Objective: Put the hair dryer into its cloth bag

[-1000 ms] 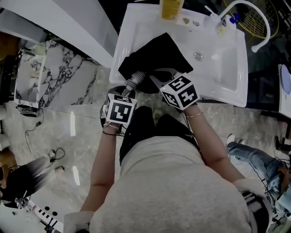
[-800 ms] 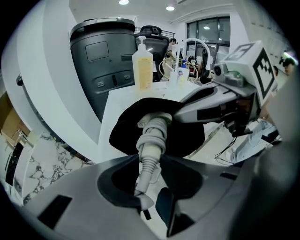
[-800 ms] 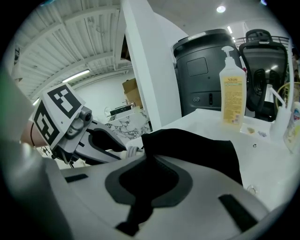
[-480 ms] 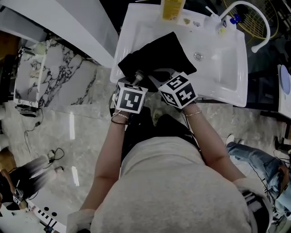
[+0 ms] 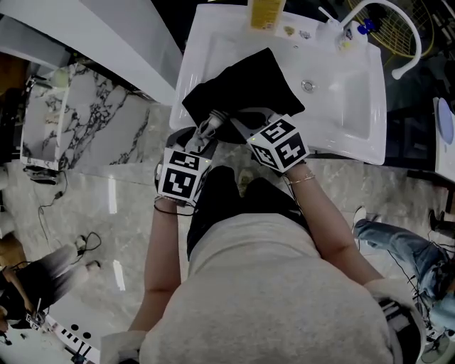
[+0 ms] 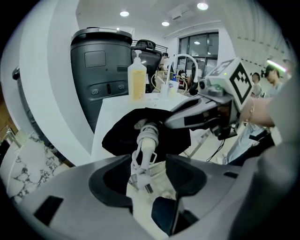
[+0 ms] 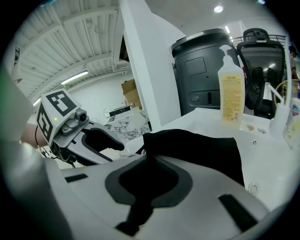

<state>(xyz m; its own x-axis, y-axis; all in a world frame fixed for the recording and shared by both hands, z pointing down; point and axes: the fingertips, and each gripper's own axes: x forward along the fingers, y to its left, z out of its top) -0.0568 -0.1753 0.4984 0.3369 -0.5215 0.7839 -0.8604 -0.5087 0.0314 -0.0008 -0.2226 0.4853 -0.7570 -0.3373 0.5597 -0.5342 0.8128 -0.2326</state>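
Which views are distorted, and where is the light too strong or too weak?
Both gripper views are fisheye: black corners, bent edges. In the left gripper view the ceiling lamps glare. The head view is dim; the white sink is bright, the cloth bag is black without detail.

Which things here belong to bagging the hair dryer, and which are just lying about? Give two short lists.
For the job: hair dryer, its handle end sticking out of the bag; black cloth bag.
Just lying about: soap bottle; tap.
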